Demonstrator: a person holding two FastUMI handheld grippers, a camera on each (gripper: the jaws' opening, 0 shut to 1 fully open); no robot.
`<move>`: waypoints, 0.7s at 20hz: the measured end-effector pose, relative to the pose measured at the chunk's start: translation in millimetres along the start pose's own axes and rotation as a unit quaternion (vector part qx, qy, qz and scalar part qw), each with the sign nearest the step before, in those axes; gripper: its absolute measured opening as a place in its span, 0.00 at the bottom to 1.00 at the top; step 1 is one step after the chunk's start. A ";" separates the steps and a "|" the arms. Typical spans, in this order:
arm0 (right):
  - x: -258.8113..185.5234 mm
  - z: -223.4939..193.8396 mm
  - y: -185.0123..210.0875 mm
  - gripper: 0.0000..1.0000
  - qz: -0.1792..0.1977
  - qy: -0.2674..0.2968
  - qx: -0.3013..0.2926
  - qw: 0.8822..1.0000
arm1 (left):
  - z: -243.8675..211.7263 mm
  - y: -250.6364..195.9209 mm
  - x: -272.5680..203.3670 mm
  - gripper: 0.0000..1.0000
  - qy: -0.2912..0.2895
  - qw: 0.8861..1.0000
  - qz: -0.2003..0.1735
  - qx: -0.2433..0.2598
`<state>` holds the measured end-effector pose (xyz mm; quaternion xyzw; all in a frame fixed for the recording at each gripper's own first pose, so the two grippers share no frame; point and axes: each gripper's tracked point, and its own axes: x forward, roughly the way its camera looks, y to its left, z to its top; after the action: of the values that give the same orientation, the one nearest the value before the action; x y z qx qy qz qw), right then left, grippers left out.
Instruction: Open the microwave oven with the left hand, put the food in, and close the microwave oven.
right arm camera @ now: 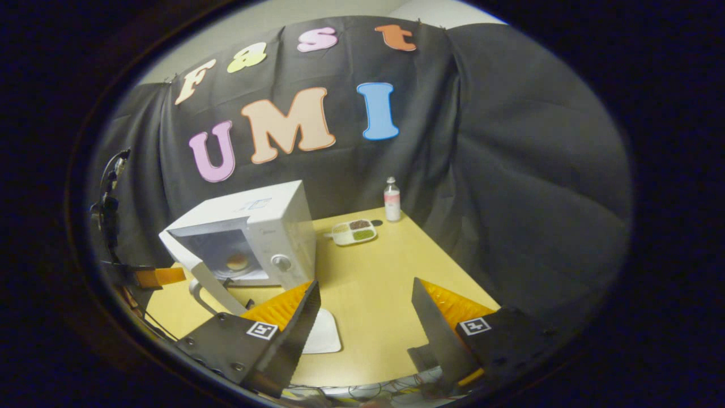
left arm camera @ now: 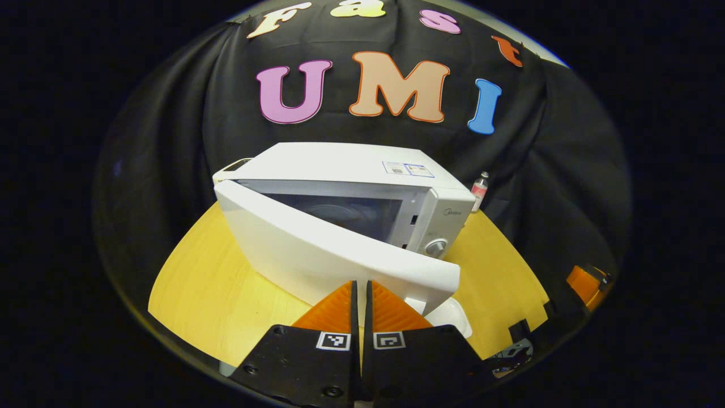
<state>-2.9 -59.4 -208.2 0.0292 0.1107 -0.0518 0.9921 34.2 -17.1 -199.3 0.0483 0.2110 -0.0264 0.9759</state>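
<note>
The white microwave (left arm camera: 362,170) stands on the yellow table with its door (left arm camera: 317,255) swung partly open, hinged on the left. My left gripper (left arm camera: 360,283) is shut with nothing in it, its tips right at the door's outer face near the lower edge. In the right gripper view the microwave (right arm camera: 283,221) shows its open cavity, where a round, bun-like piece of food (right arm camera: 237,261) lies on the turntable. The left gripper (right arm camera: 161,276) sits just outside the door (right arm camera: 195,266). My right gripper (right arm camera: 362,294) is open and empty above the table, to the right of the oven.
An empty white plate (right arm camera: 324,335) lies on the table (right arm camera: 385,266) in front of the microwave, by my right gripper's left finger. A sectioned tray with bits of food (right arm camera: 354,231) and a small bottle (right arm camera: 392,198) stand at the far edge. Black cloth walls surround the table.
</note>
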 end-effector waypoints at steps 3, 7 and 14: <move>-2.0 10.6 -13.6 1.00 -0.010 -0.021 0.018 1.000 | 9.7 -14.7 18.2 0.01 -0.007 1.000 -0.016 -0.005; -2.7 11.7 -27.0 0.99 -0.019 -0.024 0.031 0.999 | 23.3 -28.9 35.5 0.01 -0.019 1.000 -0.022 0.005; -7.6 20.0 -49.9 0.92 -0.040 -0.037 0.038 0.998 | 41.7 -50.7 64.2 0.00 -0.020 0.999 -0.036 -0.019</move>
<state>-11.4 -109.6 -189.4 0.0609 0.0734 -0.0964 0.9908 106.0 -73.9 -192.3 0.0217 0.1933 -0.0588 0.9791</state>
